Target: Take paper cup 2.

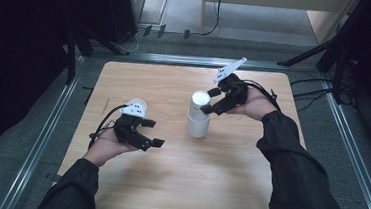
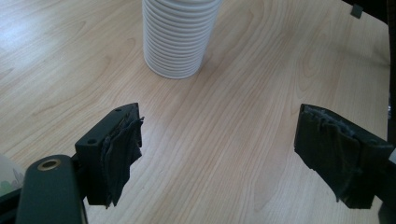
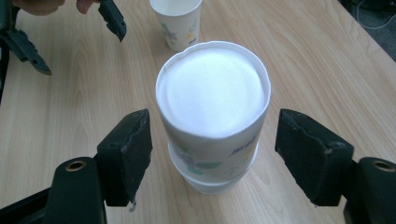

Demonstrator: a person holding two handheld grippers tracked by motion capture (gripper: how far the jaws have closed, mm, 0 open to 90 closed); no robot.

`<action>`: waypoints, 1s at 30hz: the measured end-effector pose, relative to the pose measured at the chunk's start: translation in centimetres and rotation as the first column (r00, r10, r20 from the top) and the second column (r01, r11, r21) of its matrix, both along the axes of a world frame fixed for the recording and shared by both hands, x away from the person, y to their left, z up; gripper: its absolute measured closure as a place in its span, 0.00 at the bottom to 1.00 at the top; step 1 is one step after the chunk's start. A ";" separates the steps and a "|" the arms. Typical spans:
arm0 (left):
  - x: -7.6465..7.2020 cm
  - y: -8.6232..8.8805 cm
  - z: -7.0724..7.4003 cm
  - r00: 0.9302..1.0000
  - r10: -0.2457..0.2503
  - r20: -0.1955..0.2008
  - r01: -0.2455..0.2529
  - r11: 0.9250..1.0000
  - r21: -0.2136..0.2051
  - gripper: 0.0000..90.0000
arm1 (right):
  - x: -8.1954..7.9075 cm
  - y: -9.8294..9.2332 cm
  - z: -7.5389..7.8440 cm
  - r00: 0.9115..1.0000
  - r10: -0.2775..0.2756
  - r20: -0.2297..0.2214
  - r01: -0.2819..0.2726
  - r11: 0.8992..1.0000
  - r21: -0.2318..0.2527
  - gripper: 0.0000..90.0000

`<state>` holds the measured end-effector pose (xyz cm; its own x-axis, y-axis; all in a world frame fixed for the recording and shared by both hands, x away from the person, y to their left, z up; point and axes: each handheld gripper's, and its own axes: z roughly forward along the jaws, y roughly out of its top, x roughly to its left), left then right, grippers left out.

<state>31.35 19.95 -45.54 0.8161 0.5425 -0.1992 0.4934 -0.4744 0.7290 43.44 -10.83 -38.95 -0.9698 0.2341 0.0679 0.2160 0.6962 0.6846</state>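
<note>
A stack of white paper cups stands upside down near the middle of the wooden table. Its top cup sits loosely on the cup below, with a printed pattern on its side. My right gripper is level with the top of the stack, and its jaws stand apart on either side of that cup without touching it. In the right gripper view, the right gripper shows gaps between both pads and the cup. My left gripper is open and empty to the left, pointed at the ribbed stack.
A single upright patterned cup stands just behind my left hand, and the same upright cup lies beyond the stack in the right gripper view. Dark stands and cables surround the table. Bare wood lies in front of both hands.
</note>
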 end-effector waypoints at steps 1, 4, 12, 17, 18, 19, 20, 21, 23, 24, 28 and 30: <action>0.0 0.0 0.0 1.000 -0.001 0.000 0.001 1.000 0.000 0.17 | 0.1 0.3 0.0 1.000 0.004 -0.003 -0.004 1.000 -0.004 0.31; -0.1 0.1 0.0 1.000 -0.007 -0.001 0.007 1.000 -0.012 0.17 | 0.3 1.0 -0.1 1.000 0.013 -0.013 -0.014 1.000 -0.019 0.31; -0.1 0.2 0.0 1.000 -0.003 0.001 0.003 1.000 -0.009 0.17 | 0.6 2.2 -0.1 1.000 0.024 -0.010 -0.025 0.999 -0.047 0.35; -0.1 0.2 0.0 1.000 -0.003 0.001 0.003 1.000 -0.011 0.17 | 0.6 2.4 0.1 0.999 0.032 0.002 -0.032 0.997 -0.072 0.36; -0.1 0.2 0.0 1.000 -0.002 0.000 0.002 1.000 -0.012 0.17 | 0.6 2.4 0.2 1.000 0.031 0.001 -0.031 0.997 -0.077 0.37; -0.1 0.3 0.0 1.000 -0.003 0.000 0.003 1.000 -0.013 0.17 | 0.6 2.5 0.3 1.000 0.031 0.001 -0.031 0.996 -0.081 0.37; -0.1 0.3 0.0 1.000 -0.003 0.001 0.003 1.000 -0.014 0.17 | 0.6 2.5 0.4 0.999 0.034 0.002 -0.033 0.996 -0.083 0.37; -0.1 0.3 0.0 1.000 0.000 0.000 0.000 1.000 -0.018 0.17 | 0.6 2.4 0.5 0.999 0.036 0.007 -0.035 0.996 -0.081 0.37; -0.1 0.3 0.1 1.000 0.003 0.001 -0.003 1.000 -0.020 0.17 | 0.6 2.4 0.7 0.999 0.033 0.008 -0.032 0.996 -0.079 0.37; -0.1 0.3 0.1 1.000 0.002 0.002 -0.001 1.000 -0.021 0.17 | 0.5 2.4 0.9 0.999 0.034 0.013 -0.033 0.996 -0.078 0.37; -0.1 0.3 0.2 1.000 0.004 0.002 -0.004 1.000 -0.025 0.17 | 0.5 2.3 1.6 0.999 0.039 0.023 -0.037 0.997 -0.068 0.37; -0.1 0.3 0.2 1.000 0.004 0.004 -0.004 1.000 -0.024 0.17 | 0.3 2.2 2.1 0.999 0.034 0.024 -0.032 0.998 -0.062 0.37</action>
